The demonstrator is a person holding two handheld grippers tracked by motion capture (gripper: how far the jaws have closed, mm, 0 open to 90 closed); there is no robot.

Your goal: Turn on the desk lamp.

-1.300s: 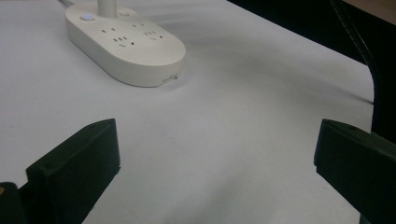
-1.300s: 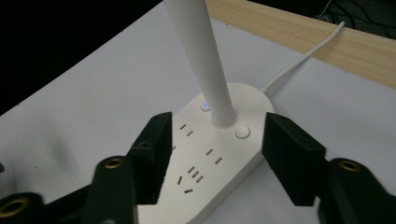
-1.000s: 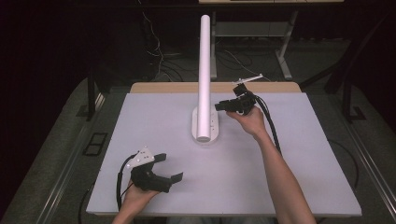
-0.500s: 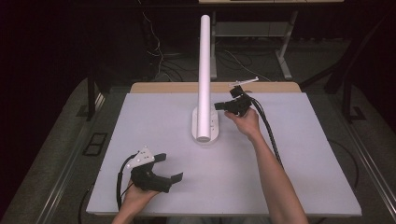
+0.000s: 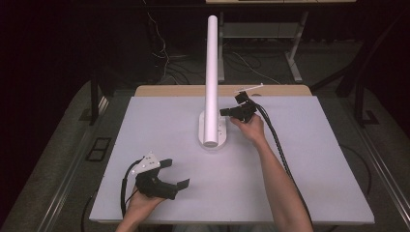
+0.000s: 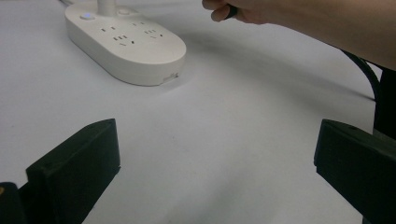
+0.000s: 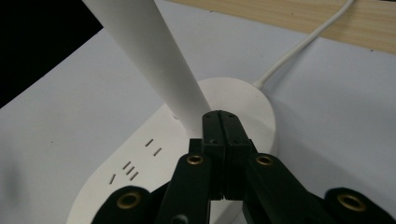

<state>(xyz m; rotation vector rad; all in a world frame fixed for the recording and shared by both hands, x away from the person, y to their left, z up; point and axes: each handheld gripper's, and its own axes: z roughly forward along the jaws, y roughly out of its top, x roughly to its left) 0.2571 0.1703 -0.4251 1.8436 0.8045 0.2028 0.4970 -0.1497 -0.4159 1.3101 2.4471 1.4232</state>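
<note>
A white oval socket base (image 5: 213, 137) with a tall white post (image 5: 212, 67) stands in the middle of the white table. My right gripper (image 5: 224, 112) is shut with nothing between its jaws, and its tip hovers just right of the post's foot. In the right gripper view the closed jaws (image 7: 220, 117) point at the spot where the post (image 7: 149, 51) meets the base (image 7: 243, 95). Near the front left, my left gripper (image 5: 178, 172) is held open and empty above the table. Its view looks across bare table to the base (image 6: 126, 39), with the gripper (image 6: 215, 161) wide open.
A white cord (image 7: 303, 42) runs from the base toward the wooden table edge (image 7: 299, 16) at the back. The right forearm (image 5: 275, 179) and its black cable (image 5: 278, 145) cross the table's right half. A dark floor with cables surrounds the table.
My right gripper has drifted slightly left, closer to the foot of the post. The left gripper has stayed in place, open.
</note>
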